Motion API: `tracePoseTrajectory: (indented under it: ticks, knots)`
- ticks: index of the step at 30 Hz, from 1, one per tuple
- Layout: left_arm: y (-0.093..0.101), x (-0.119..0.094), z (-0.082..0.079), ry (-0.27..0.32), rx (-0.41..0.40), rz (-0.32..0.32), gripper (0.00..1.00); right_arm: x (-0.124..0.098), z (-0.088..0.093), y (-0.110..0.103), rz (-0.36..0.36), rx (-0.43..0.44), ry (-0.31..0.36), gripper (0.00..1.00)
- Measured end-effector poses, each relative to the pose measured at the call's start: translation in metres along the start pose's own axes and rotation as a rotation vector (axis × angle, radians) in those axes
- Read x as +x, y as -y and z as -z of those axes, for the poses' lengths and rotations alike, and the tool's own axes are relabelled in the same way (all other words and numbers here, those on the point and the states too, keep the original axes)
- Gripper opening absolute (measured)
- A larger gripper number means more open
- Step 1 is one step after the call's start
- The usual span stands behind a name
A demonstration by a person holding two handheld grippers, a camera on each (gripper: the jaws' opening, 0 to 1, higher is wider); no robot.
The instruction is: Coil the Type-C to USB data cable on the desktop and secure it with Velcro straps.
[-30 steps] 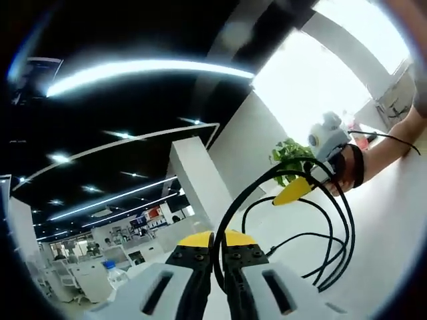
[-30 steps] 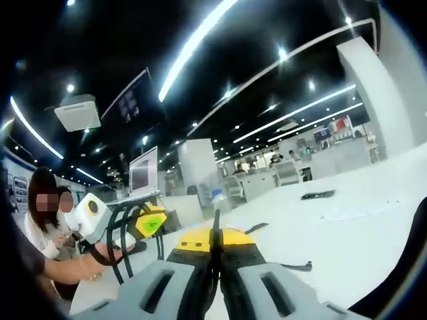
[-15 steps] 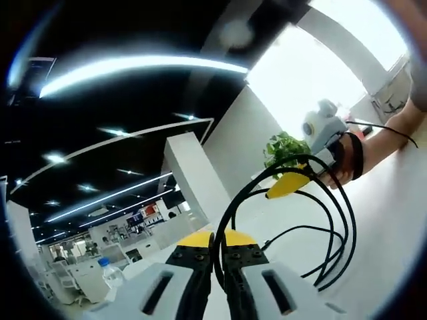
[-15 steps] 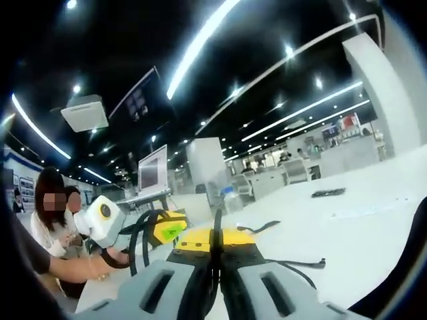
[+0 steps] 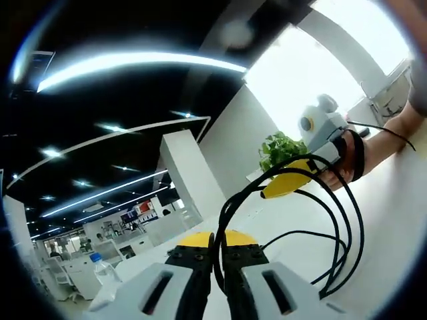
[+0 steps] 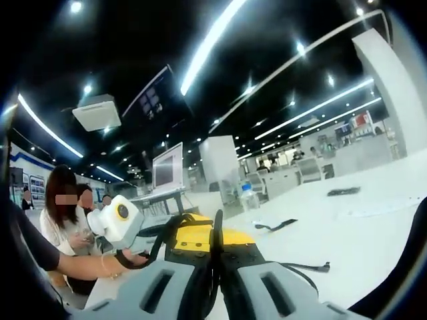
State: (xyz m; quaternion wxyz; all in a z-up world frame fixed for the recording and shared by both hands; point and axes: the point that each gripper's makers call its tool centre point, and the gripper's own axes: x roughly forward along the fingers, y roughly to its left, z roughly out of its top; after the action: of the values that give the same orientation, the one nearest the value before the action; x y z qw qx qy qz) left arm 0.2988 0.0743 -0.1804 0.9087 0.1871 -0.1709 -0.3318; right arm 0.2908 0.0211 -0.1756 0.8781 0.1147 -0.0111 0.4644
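Note:
In the left gripper view my left gripper [image 5: 217, 249] is shut, and the black data cable [image 5: 347, 220] runs up out of its jaws. The cable swings right in several loops above the white desk [image 5: 393, 227]. The loops reach the yellow tip of my right gripper [image 5: 287, 185], held by a hand with a black strap. In the right gripper view my right gripper [image 6: 215, 248] is shut on the cable [image 6: 216, 223]. The left gripper [image 6: 190, 235] sits close at the left with cable loops around its tip. A black strap-like strip [image 6: 275, 225] lies on the desk beyond.
A loose cable end [image 6: 313, 268] lies on the desk [image 6: 360, 240] to the right. Another dark strip [image 6: 343, 191] lies farther off. Two people sit at the left edge of the right gripper view. A potted plant [image 5: 280, 148] stands behind the right gripper. A water bottle [image 5: 101, 270] stands far left.
Both views have drifted slightly. In the right gripper view the left gripper and its cable loops have come closer to my jaws. Both grippers stay shut on the cable.

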Motion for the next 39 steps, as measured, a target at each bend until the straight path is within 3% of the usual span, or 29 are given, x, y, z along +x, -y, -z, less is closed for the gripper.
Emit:
tracePoseTrajectory:
  ticks: [12,19,26,36,39]
  knots:
    - [0.002,0.002,0.005,-0.011,-0.026,0.000,0.08,0.002,0.004,-0.018,-0.084,0.027,-0.009,0.02]
    - [0.001,0.002,0.006,-0.016,0.016,-0.005,0.07,0.003,0.009,-0.028,-0.129,0.048,-0.027,0.02]
    - [0.000,0.001,0.006,-0.034,0.070,-0.007,0.04,0.004,0.011,-0.025,-0.127,0.077,-0.032,0.03]
    - [-0.003,0.000,0.007,-0.053,0.112,-0.020,0.04,0.005,0.012,-0.011,-0.084,0.051,-0.017,0.05]
    - [-0.004,0.000,0.007,-0.055,0.122,-0.027,0.04,0.004,0.005,-0.002,-0.059,0.108,0.016,0.05]
